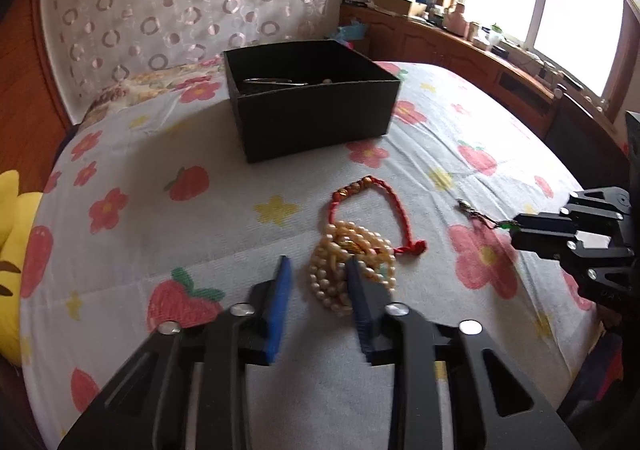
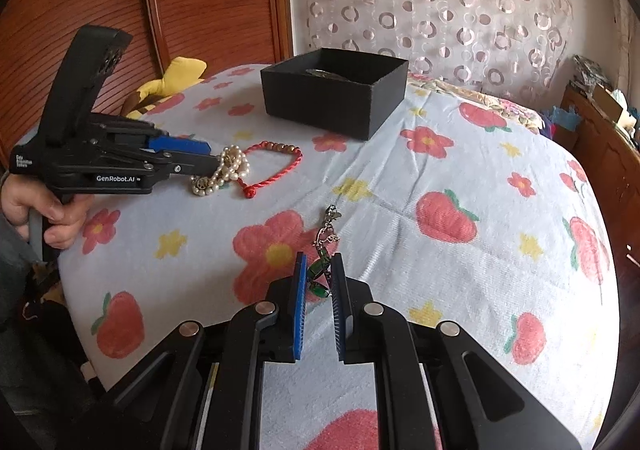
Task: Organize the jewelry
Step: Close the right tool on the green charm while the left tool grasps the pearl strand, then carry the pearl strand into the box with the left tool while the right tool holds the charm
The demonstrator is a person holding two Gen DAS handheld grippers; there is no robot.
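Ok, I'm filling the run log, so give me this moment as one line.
left gripper: open at pearl strand | right gripper: open around green charm chain | red bracelet: on bed | black box: open

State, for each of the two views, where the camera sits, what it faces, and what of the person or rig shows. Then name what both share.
Left wrist: behind the left gripper, facing the pearl necklace, black box and window; right gripper at the edge.
Right wrist: behind the right gripper, facing the green charm chain; left gripper and hand show.
Shared: box, necklace, red cord bracelet, floral bedsheet.
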